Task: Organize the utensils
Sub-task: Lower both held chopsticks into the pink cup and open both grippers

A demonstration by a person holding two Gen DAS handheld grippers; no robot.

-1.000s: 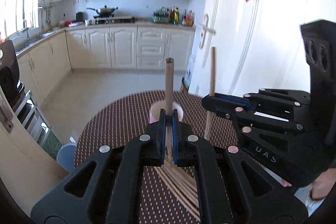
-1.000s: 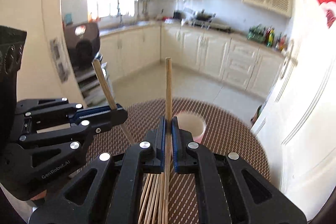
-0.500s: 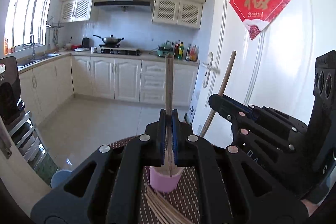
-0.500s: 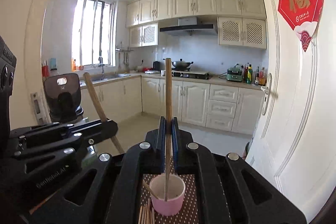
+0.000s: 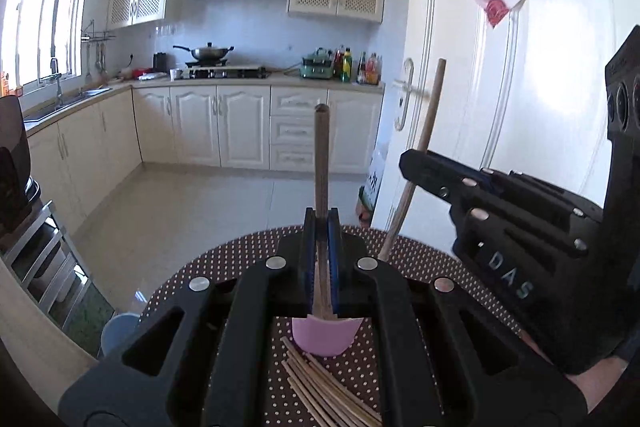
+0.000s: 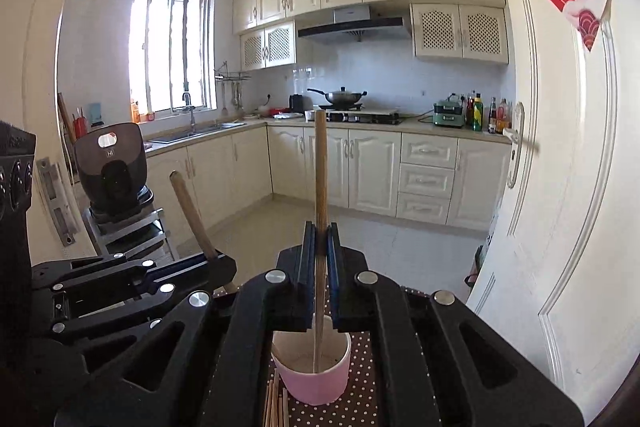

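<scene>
My left gripper [image 5: 321, 223] is shut on an upright wooden chopstick [image 5: 321, 155]. Its lower end reaches the rim of the pink cup [image 5: 322, 341], which sits just under the jaws and is partly hidden by them. My right gripper [image 6: 320, 231] is shut on a second chopstick [image 6: 320, 167], whose tip stands inside the pink cup [image 6: 316, 383]. Each view shows the other gripper alongside: the right gripper [image 5: 412, 163] with its chopstick [image 5: 428, 123], and the left gripper [image 6: 226, 263] with its chopstick [image 6: 192, 211]. Several loose chopsticks [image 5: 328, 387] lie on the table in front of the cup.
The round table [image 5: 240, 259] has a brown dotted cloth, and its far edge lies just beyond the cup. A white door [image 6: 560, 187] stands close on the right. A metal rack with a black appliance [image 6: 112, 167] is on the left, with kitchen floor and cabinets beyond.
Both grippers, each still shut on its chopstick, have moved from above the loose bundle forward to the pink cup. The right chopstick's tip now stands inside it.
</scene>
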